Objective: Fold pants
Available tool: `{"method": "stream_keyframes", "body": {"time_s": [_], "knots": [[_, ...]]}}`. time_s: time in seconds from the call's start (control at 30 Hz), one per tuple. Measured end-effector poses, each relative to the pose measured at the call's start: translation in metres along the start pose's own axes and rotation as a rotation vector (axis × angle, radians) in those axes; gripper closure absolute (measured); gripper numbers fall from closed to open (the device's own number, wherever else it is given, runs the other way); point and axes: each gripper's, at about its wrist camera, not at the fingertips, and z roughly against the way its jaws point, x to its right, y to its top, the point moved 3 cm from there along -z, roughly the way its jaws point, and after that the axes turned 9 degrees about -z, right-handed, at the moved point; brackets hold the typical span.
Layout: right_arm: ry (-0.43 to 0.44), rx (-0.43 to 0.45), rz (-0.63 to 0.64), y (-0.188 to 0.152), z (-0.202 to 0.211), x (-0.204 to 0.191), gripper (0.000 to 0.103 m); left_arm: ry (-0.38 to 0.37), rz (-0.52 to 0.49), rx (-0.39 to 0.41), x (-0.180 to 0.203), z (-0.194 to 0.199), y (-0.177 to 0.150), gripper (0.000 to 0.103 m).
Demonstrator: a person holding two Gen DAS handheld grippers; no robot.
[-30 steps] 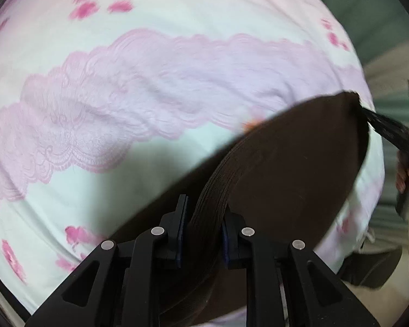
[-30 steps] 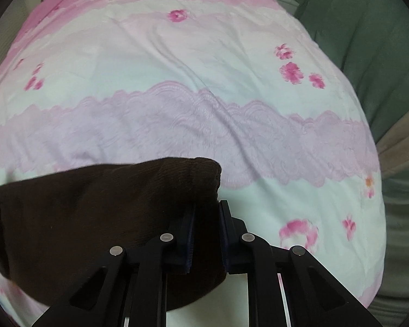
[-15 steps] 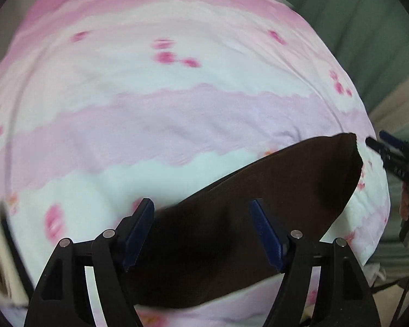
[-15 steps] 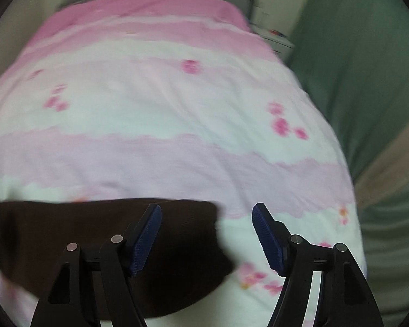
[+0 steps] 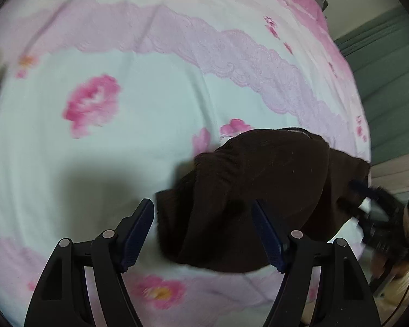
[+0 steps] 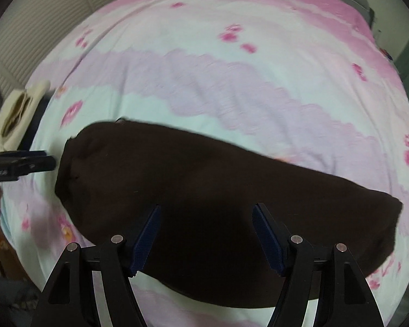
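The dark brown pants (image 6: pixel 218 204) lie folded into a long band across the near part of the pink and white flowered bedspread (image 6: pixel 231 81), close to the bed's near edge. The right gripper (image 6: pixel 206 234) hovers over the middle of the band with its jaws spread wide and nothing between them. The left gripper (image 5: pixel 203 234) hangs above the band's left end, jaws likewise spread and empty, the bunched cloth (image 5: pixel 259 185) lying just beyond its blue pads (image 5: pixel 139 231). At the far right of the left wrist view the other gripper appears blurred beside the pants.
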Motion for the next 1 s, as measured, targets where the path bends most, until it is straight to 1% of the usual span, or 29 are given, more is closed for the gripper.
{"method": "stream_keyframes", "body": {"time_s": [0.1,0.17,0.2,0.23,0.27,0.3,0.33,0.37,0.4,0.5,0.53,0.6,0.67,0.73,0.8,0.87,0.9,1.0], "knots": [[0.013,-0.025,0.010,-0.002,-0.007,-0.018,0.034,-0.040,-0.004,0.014,-0.001,-0.016,0.012,0.030],[-0.005,-0.023,0.011,-0.001,-0.008,-0.022,0.034,-0.064,-0.003,0.015,-0.003,-0.023,0.019,0.030],[-0.009,-0.024,0.008,-0.003,-0.009,-0.025,0.034,-0.070,-0.008,0.003,-0.004,-0.030,0.022,0.032],[-0.013,-0.025,0.006,-0.002,-0.010,-0.026,0.034,-0.078,-0.010,-0.012,-0.004,-0.036,0.024,0.036],[-0.021,-0.028,0.000,-0.003,-0.011,-0.027,0.034,-0.089,-0.006,-0.018,-0.003,-0.040,0.024,0.045],[-0.031,-0.032,-0.005,-0.004,-0.013,-0.029,0.034,-0.095,-0.009,-0.017,-0.003,-0.040,0.023,0.059],[-0.041,-0.033,-0.010,-0.004,-0.015,-0.032,0.034,-0.097,-0.020,-0.010,-0.001,-0.037,0.023,0.062],[-0.049,-0.034,-0.017,-0.004,-0.015,-0.032,0.034,-0.091,-0.024,0.002,0.000,-0.032,0.022,0.066],[-0.051,-0.037,-0.024,-0.004,-0.016,-0.032,0.034,-0.100,-0.026,0.012,0.001,-0.024,0.020,0.072],[-0.040,-0.031,-0.046,-0.005,-0.016,-0.036,0.034,-0.157,0.006,0.047,0.003,0.009,0.004,0.077],[-0.033,-0.028,-0.050,-0.005,-0.016,-0.039,0.034,-0.158,0.012,0.052,0.004,0.020,-0.005,0.077],[-0.020,-0.015,-0.051,-0.004,-0.016,-0.045,0.034,-0.142,0.028,0.045,0.004,0.033,-0.021,0.077],[-0.004,-0.005,-0.034,0.001,-0.023,-0.057,0.034,-0.101,0.053,0.017,-0.003,0.035,-0.033,0.077],[-0.004,-0.008,-0.011,0.008,-0.033,-0.067,0.034,-0.087,0.097,-0.007,-0.017,0.025,-0.037,0.077],[-0.006,-0.018,0.002,0.019,-0.048,-0.077,0.034,-0.071,0.114,-0.014,-0.029,0.014,-0.033,0.077],[-0.026,-0.037,0.021,0.028,-0.062,-0.084,0.034,-0.039,0.095,-0.002,-0.032,0.006,-0.023,0.077],[-0.039,-0.035,0.033,0.031,-0.066,-0.086,0.034,-0.016,0.067,0.009,-0.030,0.005,-0.017,0.077],[-0.085,0.001,0.054,0.038,-0.068,-0.085,0.034,0.027,0.016,0.037,-0.025,0.001,-0.006,0.077]]}}
